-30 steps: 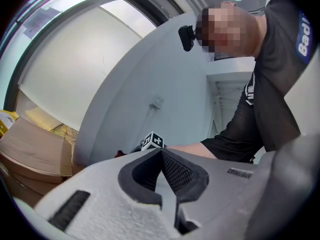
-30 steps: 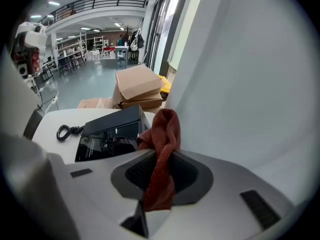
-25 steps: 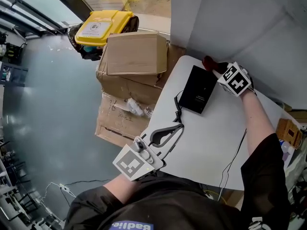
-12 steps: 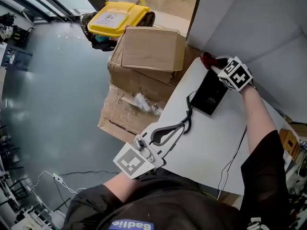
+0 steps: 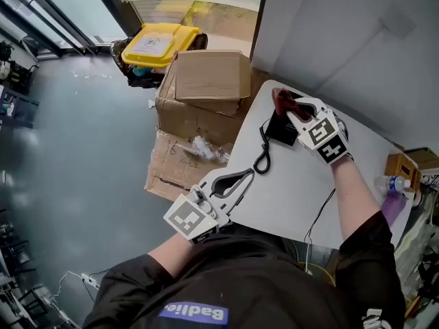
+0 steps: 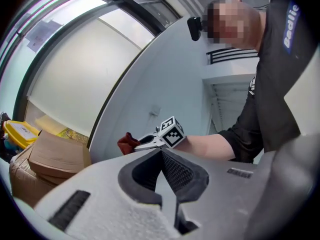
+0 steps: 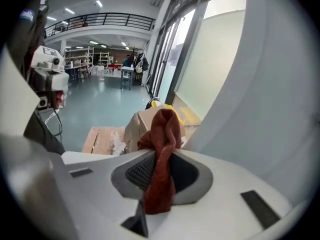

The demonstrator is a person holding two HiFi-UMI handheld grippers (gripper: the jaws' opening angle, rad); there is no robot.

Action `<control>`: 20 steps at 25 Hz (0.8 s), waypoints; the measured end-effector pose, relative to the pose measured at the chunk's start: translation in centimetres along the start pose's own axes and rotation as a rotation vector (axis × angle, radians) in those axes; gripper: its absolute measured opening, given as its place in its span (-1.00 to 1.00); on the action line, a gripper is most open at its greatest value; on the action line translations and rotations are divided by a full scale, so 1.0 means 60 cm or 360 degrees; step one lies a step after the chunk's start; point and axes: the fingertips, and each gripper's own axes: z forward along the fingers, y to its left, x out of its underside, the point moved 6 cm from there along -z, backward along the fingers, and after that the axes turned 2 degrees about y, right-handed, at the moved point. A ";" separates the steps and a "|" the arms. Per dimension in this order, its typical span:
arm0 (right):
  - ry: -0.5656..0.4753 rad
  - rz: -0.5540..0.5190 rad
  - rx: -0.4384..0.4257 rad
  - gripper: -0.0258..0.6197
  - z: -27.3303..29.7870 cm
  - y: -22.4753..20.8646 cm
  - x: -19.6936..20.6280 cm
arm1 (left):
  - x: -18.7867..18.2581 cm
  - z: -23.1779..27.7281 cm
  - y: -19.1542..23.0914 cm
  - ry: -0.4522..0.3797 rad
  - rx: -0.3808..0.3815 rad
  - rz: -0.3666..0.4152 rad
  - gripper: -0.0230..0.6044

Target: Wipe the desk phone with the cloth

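Left gripper: nearest, at the desk's near left edge. Jaws together, nothing between the ribbed pads. Idle.

Desk: white, smooth, matte top. A thin black cable crosses its right part.

Coiled cord: black, springy, running from the phone's left side toward the near edge of the desk. Likely to snag or drag if caught.

Desk phone: flat black slab of hard plastic, at the far left corner of the desk, partly under the right gripper. Judged light and stiff, so it may slide on the smooth top under a firm wipe. Bracing it at a side edge, clear of the cord, looks the sensible hold.

Right gripper: over the phone's far end, jaws clamped on the cloth.

Cloth: dark red, soft, nubby weave. It is pinched in a fold, one bunch standing above the pads and a tail hanging below. Limp and light, so it will drape and follow surfaces. Whether it touches the phone I cannot tell.

Beyond the desk: stacked cardboard boxes, brown and creased. A yellow-lidded bin is farther off on the grey floor.
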 end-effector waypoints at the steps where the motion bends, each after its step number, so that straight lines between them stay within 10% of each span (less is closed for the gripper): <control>1: -0.0014 0.0046 0.0015 -0.67 -0.028 0.031 -0.004 | -0.006 -0.011 -0.010 -0.0005 0.0027 0.0000 -0.92; 20: -0.0573 0.0781 0.0178 -0.67 -0.349 0.430 0.019 | 0.047 -0.106 -0.178 0.0215 0.0423 0.0208 -0.92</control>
